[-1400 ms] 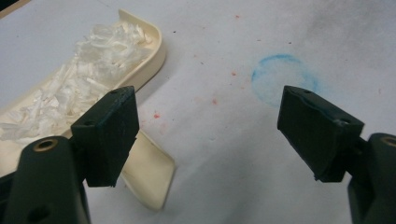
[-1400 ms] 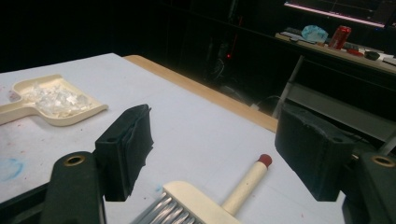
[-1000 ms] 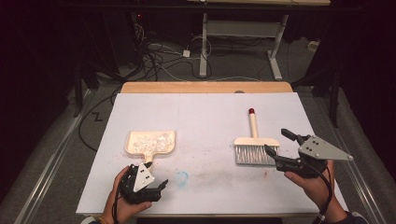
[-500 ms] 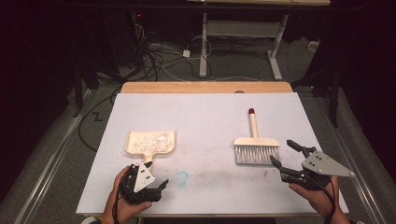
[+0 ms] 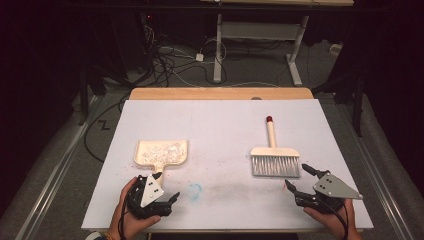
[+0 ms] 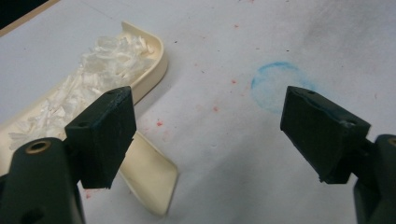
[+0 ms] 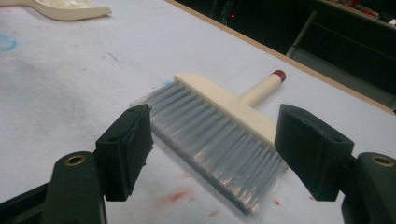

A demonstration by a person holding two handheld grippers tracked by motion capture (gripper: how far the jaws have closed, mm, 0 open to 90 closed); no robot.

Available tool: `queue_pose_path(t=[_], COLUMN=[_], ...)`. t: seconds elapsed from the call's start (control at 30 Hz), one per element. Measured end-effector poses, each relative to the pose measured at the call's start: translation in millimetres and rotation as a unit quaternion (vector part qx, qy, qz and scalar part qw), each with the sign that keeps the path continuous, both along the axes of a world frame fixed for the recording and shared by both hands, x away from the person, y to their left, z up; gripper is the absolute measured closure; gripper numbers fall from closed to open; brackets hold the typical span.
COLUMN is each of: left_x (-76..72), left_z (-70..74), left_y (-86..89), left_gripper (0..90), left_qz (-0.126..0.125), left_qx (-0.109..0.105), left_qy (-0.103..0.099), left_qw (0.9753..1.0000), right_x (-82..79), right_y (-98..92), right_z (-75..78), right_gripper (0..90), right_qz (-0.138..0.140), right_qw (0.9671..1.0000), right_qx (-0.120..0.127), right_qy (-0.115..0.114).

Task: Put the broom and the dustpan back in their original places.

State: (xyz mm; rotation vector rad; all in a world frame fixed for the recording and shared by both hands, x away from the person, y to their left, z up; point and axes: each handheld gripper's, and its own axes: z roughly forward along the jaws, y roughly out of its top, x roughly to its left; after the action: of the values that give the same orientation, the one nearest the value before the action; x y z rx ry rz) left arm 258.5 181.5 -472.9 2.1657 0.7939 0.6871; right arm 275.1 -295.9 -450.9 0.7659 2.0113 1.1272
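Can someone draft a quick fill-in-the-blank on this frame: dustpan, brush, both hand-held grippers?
1. The dustpan holds white ____.
2. The brush has grey bristles and a cream handle with a ____ tip.
3. The jaws of the right hand-held gripper are ____, close to the bristles but holding nothing.
4. On the table, right of the left hand-held gripper, is a ring drawn in ____.

Missing words: shreds; red; open; blue
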Motion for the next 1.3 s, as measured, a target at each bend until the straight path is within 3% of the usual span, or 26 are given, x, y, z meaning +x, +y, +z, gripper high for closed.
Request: queue_pose_path(t=[0.5,1.3], left_x=[-1.1,3.5], left_z=[0.1,0.3], left_y=[1.5,-3.8], left_gripper=[17.1,17.1], left_qz=[0.002,0.005], left_qx=[0.004,0.01], left_qy=[-0.003,-0.006], left_qw=[1.0,0.9999], right_x=[-4.5,-7.1], right_y=[4.7,6.7], right_z=[8.2,9.6], right_gripper=[28.2,27.6], right_qz=[-0.009,0.002], right_qw=[0.9996,0.9995], right_qx=[-0.004,-0.016], right_qy=[-0.028,-0.026])
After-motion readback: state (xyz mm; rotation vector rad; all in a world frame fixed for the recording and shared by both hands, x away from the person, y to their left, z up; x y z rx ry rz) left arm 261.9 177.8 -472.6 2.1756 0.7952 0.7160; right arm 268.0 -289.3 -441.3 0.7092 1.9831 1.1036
